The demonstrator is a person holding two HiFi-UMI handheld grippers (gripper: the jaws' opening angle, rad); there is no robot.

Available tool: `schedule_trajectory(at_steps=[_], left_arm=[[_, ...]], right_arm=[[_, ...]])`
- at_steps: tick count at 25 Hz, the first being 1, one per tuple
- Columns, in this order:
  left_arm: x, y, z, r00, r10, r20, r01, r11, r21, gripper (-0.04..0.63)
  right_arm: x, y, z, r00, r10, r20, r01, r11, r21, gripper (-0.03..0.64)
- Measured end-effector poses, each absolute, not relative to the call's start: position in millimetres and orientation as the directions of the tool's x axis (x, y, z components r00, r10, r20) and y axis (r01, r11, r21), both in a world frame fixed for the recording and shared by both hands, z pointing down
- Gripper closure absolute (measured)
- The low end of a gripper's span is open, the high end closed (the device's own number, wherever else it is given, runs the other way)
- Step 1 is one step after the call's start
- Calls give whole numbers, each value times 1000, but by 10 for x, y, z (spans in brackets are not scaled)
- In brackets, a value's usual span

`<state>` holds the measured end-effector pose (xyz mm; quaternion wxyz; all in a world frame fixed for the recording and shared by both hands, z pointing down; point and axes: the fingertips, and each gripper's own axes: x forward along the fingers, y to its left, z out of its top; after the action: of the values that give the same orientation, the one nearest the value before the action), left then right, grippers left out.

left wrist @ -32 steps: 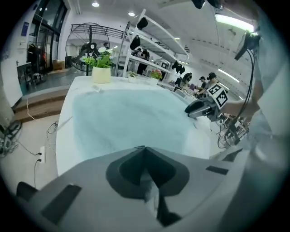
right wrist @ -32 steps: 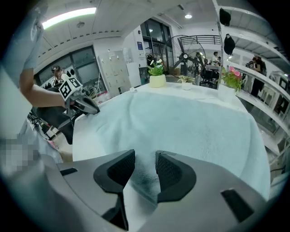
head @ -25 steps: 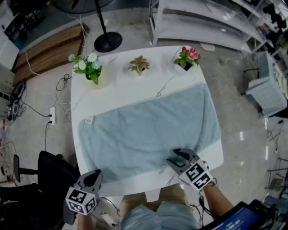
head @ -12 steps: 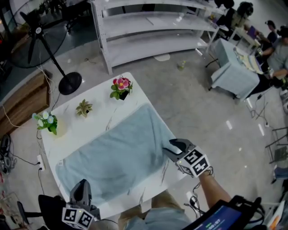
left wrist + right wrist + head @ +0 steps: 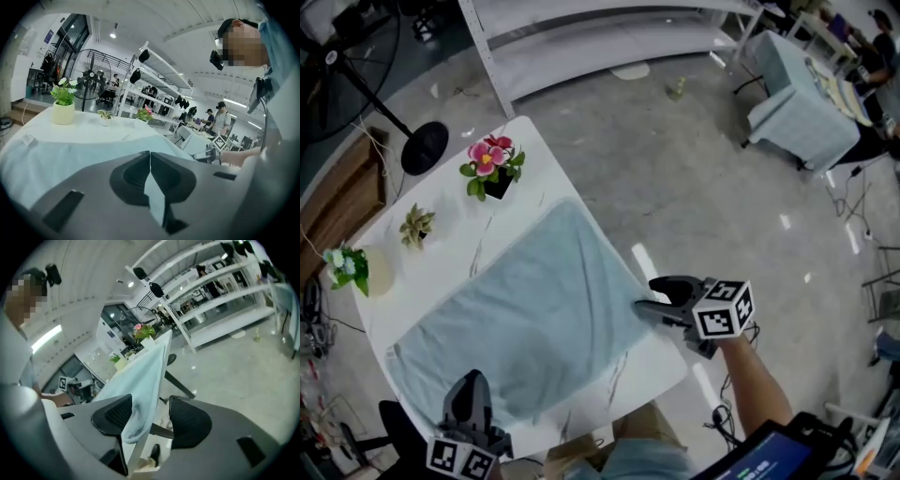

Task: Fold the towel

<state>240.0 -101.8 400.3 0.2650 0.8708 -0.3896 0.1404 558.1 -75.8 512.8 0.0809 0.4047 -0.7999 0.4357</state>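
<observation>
Basically: towel corner between right fingers, left fingers closed at the other end

Towel point(image 5: 525, 319) lies flat on the white worktop point(image 5: 441, 202), long axis running from lower left to upper right of the head view. Right gripper point(image 5: 652, 302) is at the towel's lower-right corner, mid-right of frame. Its fingers are apart and have just been opening. The corner draped over the worktop edge stands between them, close to one finger, not pinched. Left gripper point(image 5: 471, 386) sits at the lower-left end, bottom of frame. Its fingers are together, with towel ahead of and below the tips and no clear pinch. Judgement: the right side is nearer a grasp and only needs to close on that corner.
</observation>
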Motion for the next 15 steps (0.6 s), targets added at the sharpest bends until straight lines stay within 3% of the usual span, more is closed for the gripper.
schedule_trajectory(at_steps=[3,6,11,13,15], left_arm=[[2579,-1076,4003,658,-601,454,-752,-560,347,586],[2670,-1133,3976,652,-607,455,-757,-559,339,586],[2749,-1181,3954,633,-624,457,-773,-542,331,586],[2753,-1181,3938,627,-630,458,-778,-535,331,586],[2736,-1192,3917,623,-636,456,-782,-528,331,586]], right_arm=[[5502,-816,5109,-758,-551,349,-565,288,-773,392],[5565,-992,5068,-775,-578,255,-477,270,-837,396],[5546,-1380,4982,-808,-514,288,-502,345,-793,407],[5505,-1430,4992,-801,-483,353,-553,375,-744,459],[5495,-1436,5020,-774,-469,425,-615,397,-681,591]])
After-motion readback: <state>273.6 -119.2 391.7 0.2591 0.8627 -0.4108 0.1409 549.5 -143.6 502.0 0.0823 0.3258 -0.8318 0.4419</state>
